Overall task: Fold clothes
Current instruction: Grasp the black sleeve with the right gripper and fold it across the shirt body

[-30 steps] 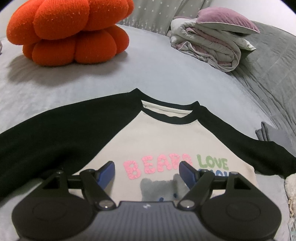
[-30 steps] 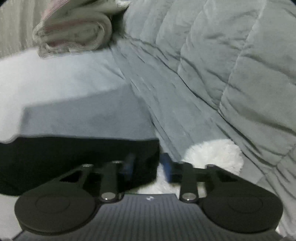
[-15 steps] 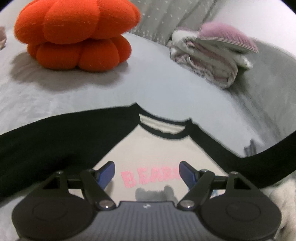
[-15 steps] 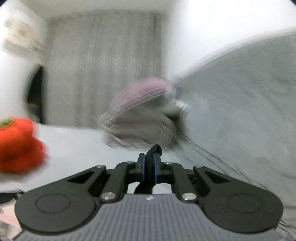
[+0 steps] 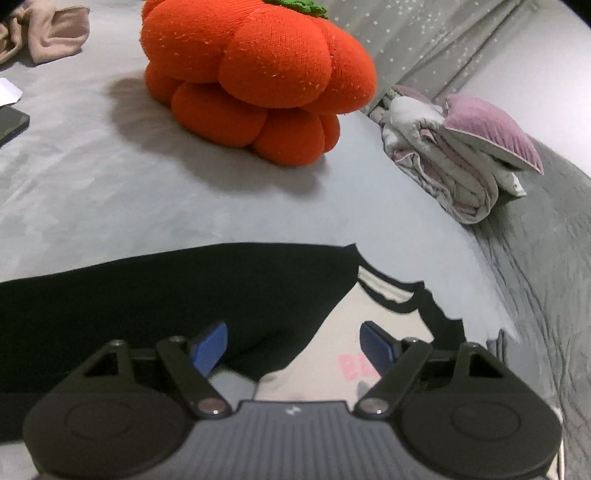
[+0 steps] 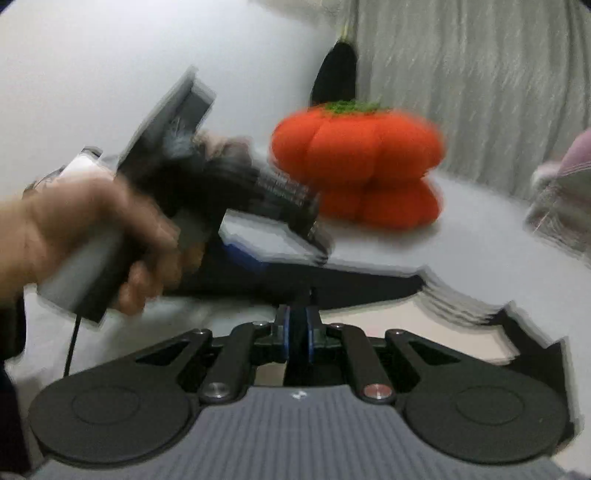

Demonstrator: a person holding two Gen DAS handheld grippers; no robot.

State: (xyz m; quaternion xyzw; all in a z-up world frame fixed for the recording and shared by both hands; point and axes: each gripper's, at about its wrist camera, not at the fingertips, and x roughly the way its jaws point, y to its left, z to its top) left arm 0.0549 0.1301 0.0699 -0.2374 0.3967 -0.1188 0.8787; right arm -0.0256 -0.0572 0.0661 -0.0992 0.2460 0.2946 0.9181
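A cream shirt (image 5: 332,332) with black raglan sleeves (image 5: 166,295) and pink lettering lies flat on the grey bed (image 5: 147,206). My left gripper (image 5: 291,343) hovers open over its left shoulder, with nothing between the blue pads (image 5: 210,347). My right gripper (image 6: 297,332) is shut on a fold of black sleeve fabric, held above the shirt (image 6: 424,332); the picture is blurred by motion. In the right wrist view a hand (image 6: 74,229) holds the left gripper just to the left, over the black sleeve (image 6: 369,286).
An orange pumpkin cushion (image 5: 258,74) sits behind the shirt. Folded bedding with a purple pillow (image 5: 461,158) lies at the back right beside a grey quilt (image 5: 546,277). A phone (image 5: 9,123) and a beige cloth (image 5: 44,33) lie far left.
The right gripper closed on the black sleeve end at the bed's right side and swung it left across the shirt. The left gripper drifted left toward the left shoulder, still open.
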